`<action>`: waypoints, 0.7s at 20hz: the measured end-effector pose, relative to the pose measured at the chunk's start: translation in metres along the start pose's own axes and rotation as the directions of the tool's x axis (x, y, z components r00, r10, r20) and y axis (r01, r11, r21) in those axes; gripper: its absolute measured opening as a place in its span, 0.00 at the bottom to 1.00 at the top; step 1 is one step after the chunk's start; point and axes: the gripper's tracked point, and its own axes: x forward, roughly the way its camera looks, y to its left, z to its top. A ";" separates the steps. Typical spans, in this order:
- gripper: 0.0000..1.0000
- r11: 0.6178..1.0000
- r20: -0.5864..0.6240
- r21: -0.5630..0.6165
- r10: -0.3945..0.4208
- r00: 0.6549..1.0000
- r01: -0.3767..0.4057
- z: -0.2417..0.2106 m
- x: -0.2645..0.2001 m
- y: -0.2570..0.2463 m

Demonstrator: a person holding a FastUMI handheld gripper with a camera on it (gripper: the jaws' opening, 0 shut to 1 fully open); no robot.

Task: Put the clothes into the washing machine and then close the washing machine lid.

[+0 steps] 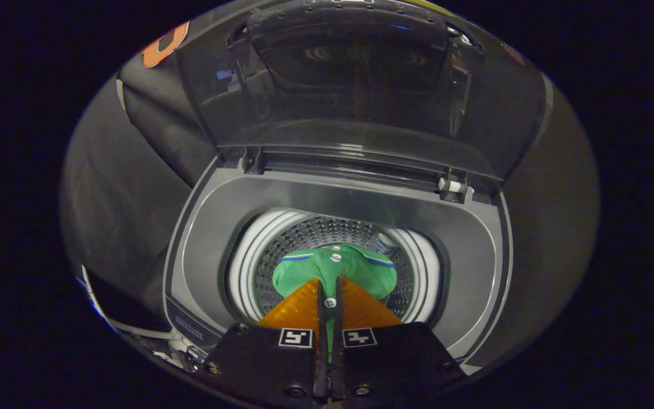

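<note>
Tongs [330,284] clamped on green buttoned garment [335,268]

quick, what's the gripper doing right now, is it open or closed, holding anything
Gripper: closed on the green button-up garment with blue-and-white trim, held over the perforated steel drum.

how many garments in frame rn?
1. A green garment hangs over the open drum of the washing machine, pinched between the closed fingers of the hand-held gripper. Its lid stands open. More clothes could lie hidden beneath it.
</note>
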 end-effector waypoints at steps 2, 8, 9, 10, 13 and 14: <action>0.34 1.000 -0.094 -0.022 -0.023 0.995 0.021 -0.020 0.000 -0.006; 0.88 0.999 -0.067 -0.029 -0.047 0.997 0.045 -0.023 -0.004 -0.011; 0.88 0.999 -0.059 -0.027 -0.046 0.997 0.044 -0.022 -0.006 -0.012; 0.88 0.999 -0.055 -0.023 -0.043 0.998 0.041 -0.019 -0.009 -0.010; 0.88 0.999 -0.027 -0.026 -0.033 0.999 0.032 -0.009 -0.022 -0.007; 0.88 0.999 -0.011 -0.037 -0.030 0.999 0.030 -0.002 -0.027 -0.006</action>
